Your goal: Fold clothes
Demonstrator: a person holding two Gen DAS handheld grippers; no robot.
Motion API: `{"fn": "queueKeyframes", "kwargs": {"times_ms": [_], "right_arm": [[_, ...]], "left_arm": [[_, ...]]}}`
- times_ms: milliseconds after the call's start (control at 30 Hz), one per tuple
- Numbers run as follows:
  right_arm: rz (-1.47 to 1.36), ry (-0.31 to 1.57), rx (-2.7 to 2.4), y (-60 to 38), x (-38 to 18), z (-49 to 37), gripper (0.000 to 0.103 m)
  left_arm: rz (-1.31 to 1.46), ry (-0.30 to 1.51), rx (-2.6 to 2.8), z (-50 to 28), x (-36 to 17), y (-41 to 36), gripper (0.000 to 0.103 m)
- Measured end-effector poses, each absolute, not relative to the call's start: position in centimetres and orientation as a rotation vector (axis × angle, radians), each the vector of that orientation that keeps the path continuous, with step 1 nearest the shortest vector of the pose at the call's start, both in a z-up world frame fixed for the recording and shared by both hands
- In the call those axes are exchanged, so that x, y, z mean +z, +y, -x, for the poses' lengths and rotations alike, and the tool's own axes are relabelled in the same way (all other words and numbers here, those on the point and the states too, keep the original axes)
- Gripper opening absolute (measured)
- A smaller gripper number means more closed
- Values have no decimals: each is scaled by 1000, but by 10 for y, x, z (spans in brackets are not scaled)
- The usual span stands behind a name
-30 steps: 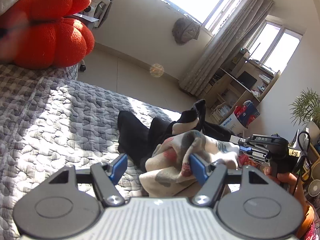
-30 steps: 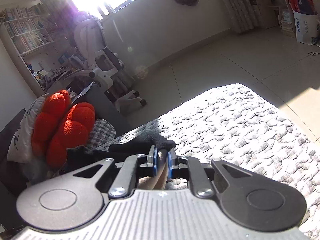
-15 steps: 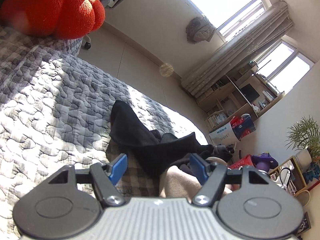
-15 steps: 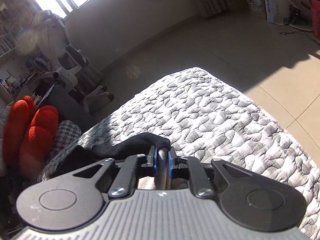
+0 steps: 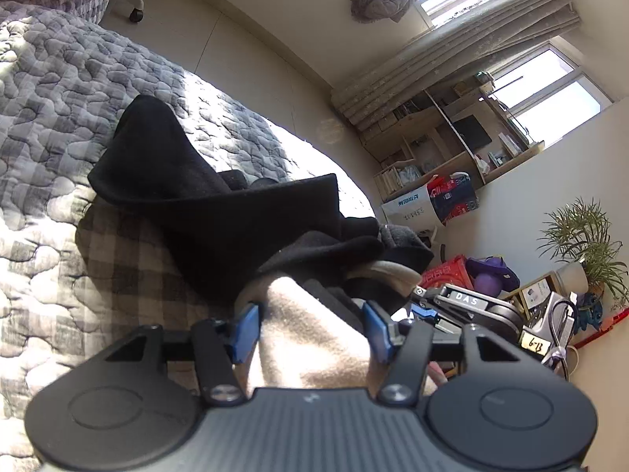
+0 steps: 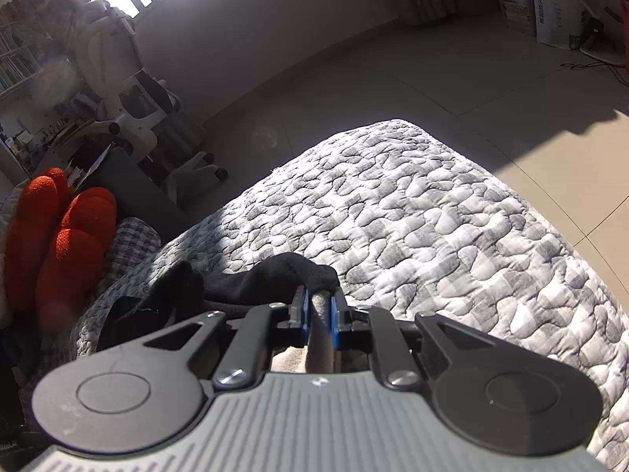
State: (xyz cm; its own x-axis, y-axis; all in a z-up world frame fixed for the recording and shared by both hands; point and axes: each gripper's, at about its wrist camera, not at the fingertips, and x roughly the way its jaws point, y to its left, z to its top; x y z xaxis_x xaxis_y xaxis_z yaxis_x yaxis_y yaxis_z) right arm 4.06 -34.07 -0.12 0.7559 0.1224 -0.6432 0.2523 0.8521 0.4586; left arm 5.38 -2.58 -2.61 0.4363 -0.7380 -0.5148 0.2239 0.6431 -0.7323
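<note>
A beige fleece garment (image 5: 310,338) lies bunched on the bed, and a black garment (image 5: 236,216) is draped over its far side. My left gripper (image 5: 310,330) is open and straddles the beige cloth, its blue pads (image 5: 245,332) close against the fabric on either side. To the right, my right gripper (image 5: 426,312) grips the same bundle. In the right wrist view the right gripper (image 6: 318,308) is shut on a fold of the beige garment (image 6: 319,326), with the black garment (image 6: 275,275) lying just past its tips.
A grey checked quilt (image 6: 432,216) covers the bed (image 5: 59,98); its far corner drops to a tiled floor (image 6: 471,59). An orange plush cushion (image 6: 67,236) and a white office chair (image 6: 118,78) stand at the left. Shelves (image 5: 452,149), boxes and a potted plant (image 5: 585,244) fill the right.
The left gripper has dropped low over the bundle, and the beige cloth now sits between its somewhat narrower fingers. The right gripper has stayed shut on the cloth while shifting lower.
</note>
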Motion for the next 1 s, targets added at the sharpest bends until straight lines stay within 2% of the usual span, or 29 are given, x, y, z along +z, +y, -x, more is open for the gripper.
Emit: {"fn": "queueKeyframes", "kwargs": {"times_ms": [33,133,633,1000], "right_arm": [[-555,717,-73,-340,0,-40,14],[-559,683,-61,-339,7,-35,14],[-490,327,-34,-316,71,7,14],[-422,287,-29,-288,67,-6,14]], "left_arm": [[621,931,-642,-51,-24,-27,27],[584,878,-584,-41,-12,-22,20],[513,357,-226,21,73,65,17],[486,310,-47,9,71,97,15]]}}
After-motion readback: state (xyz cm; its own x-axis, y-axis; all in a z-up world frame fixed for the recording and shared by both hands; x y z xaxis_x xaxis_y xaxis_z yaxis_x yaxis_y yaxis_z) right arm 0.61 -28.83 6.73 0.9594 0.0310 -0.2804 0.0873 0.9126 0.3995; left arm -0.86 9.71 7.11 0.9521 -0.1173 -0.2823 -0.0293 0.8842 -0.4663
